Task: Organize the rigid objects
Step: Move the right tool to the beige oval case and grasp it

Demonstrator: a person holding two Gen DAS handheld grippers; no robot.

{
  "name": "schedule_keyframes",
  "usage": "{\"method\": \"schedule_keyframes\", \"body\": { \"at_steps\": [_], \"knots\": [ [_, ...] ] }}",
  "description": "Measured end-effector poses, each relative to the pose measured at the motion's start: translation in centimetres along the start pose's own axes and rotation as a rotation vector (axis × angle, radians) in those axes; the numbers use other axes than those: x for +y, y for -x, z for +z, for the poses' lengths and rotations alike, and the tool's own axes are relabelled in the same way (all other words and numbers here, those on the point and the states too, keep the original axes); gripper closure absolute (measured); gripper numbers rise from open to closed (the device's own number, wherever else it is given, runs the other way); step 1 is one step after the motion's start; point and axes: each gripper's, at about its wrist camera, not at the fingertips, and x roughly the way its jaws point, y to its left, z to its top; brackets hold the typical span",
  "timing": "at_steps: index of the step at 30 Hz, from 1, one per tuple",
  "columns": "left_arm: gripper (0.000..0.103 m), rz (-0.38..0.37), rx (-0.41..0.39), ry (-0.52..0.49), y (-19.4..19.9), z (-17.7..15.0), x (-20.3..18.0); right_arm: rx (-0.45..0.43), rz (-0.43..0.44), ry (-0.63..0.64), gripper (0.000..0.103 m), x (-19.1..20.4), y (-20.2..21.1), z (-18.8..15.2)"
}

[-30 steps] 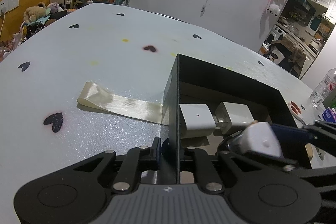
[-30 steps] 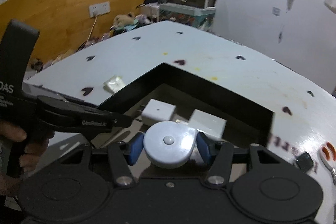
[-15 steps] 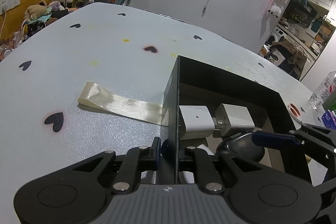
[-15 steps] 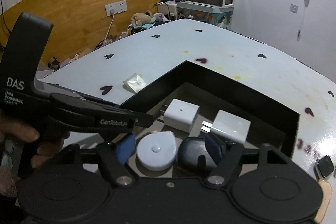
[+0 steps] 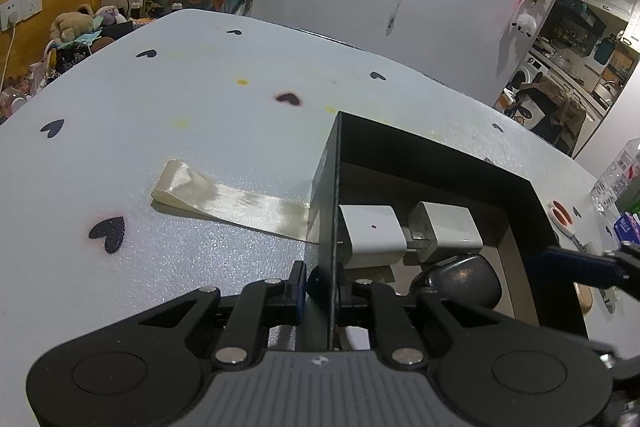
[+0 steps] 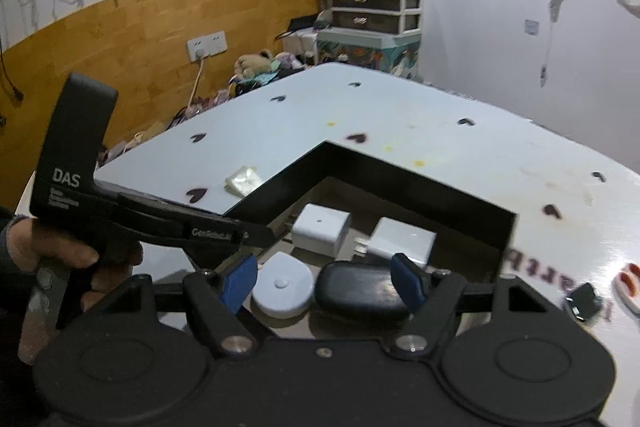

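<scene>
A black open box (image 5: 448,151) (image 6: 400,183) sits on the white table. In it lie two white chargers (image 5: 370,235) (image 6: 322,229), (image 5: 444,229) (image 6: 404,239), a black oval case (image 5: 466,277) (image 6: 360,291) and a white rounded tape measure (image 6: 285,285). My left gripper (image 5: 322,281) is shut on the box's left wall. My right gripper (image 6: 324,277) is open and empty, above the tape measure and the black case. One of its blue fingers (image 5: 576,265) shows in the left wrist view.
A strip of clear tape (image 5: 228,201) (image 6: 243,179) lies on the table left of the box. A small black key fob (image 6: 582,301) and red-handled scissors (image 5: 562,217) (image 6: 628,285) lie right of the box. The table's edge is beyond.
My right gripper held the white tape measure over the box. It has opened, left the tape measure in the box beside the black case, and drawn back and up. The left gripper has not moved.
</scene>
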Motion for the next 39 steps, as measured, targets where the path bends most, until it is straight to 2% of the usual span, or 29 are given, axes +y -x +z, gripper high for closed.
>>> {"method": "schedule_keyframes", "body": {
  "at_steps": [10,14,19,24,26,30,32,39],
  "knots": [
    [0.091,0.008,-0.004,-0.002,0.3,0.1,-0.1,-0.059,-0.147,-0.101,0.012,-3.5,4.7,-2.1],
    [0.091,0.009,-0.004,-0.002,0.3,0.0,-0.1,-0.072,-0.227,-0.153,0.010,-5.3,6.1,-3.3],
    [0.091,0.009,-0.004,-0.002,0.3,0.0,-0.1,-0.045,-0.344,-0.250,0.007,-7.7,7.0,-5.1],
    [0.091,0.011,-0.005,-0.004,0.4,0.1,-0.1,-0.013,-0.402,-0.338,0.006,-9.9,7.0,-6.8],
    [0.091,0.011,-0.006,-0.004,0.4,0.1,-0.1,-0.002,-0.419,-0.372,0.007,-10.5,6.7,-7.3],
    [0.091,0.012,-0.006,-0.004,0.4,0.2,-0.1,0.003,-0.411,-0.414,0.018,-11.7,5.9,-7.6],
    [0.091,0.016,-0.006,-0.006,0.5,0.2,-0.2,0.005,-0.409,-0.423,0.024,-12.1,5.3,-7.3],
    [0.091,0.020,-0.006,-0.008,0.5,0.2,-0.3,0.036,-0.392,-0.463,0.032,-13.3,2.3,-5.7]
  ]
}}
